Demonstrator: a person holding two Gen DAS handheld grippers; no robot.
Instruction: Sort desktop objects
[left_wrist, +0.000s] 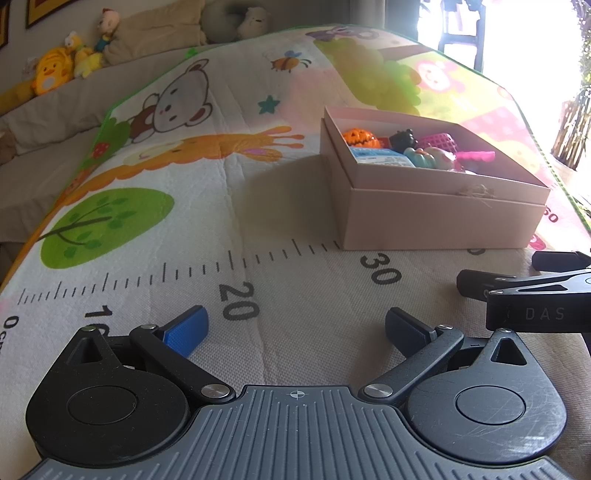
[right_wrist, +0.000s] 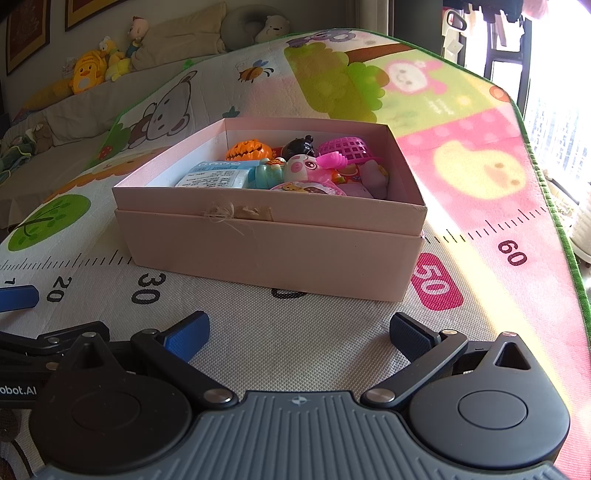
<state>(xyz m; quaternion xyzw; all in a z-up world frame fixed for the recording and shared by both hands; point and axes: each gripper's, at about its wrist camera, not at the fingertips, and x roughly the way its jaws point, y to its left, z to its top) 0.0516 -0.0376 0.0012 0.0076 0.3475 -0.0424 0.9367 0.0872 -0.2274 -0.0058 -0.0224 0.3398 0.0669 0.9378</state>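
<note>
A pale pink cardboard box (left_wrist: 439, 218) (right_wrist: 269, 254) stands on a cartoon play mat. It holds several toys: an orange pumpkin (left_wrist: 360, 137) (right_wrist: 249, 148), a black-haired doll (right_wrist: 300, 147), a pink basket (right_wrist: 349, 149), a blue-white packet (right_wrist: 214, 176) and a pink pig figure (right_wrist: 304, 167). My left gripper (left_wrist: 295, 328) is open and empty, low over the mat, left of and in front of the box. My right gripper (right_wrist: 299, 332) is open and empty, just in front of the box's near wall. The right gripper's side shows at the right edge of the left wrist view (left_wrist: 524, 295).
The play mat (left_wrist: 207, 229) (right_wrist: 480, 177) has a printed ruler along it. A sofa with plush toys (left_wrist: 55, 70) (right_wrist: 88, 72) runs behind the mat. A bright window is at the right. The mat's green edge (right_wrist: 576, 258) drops off at the right.
</note>
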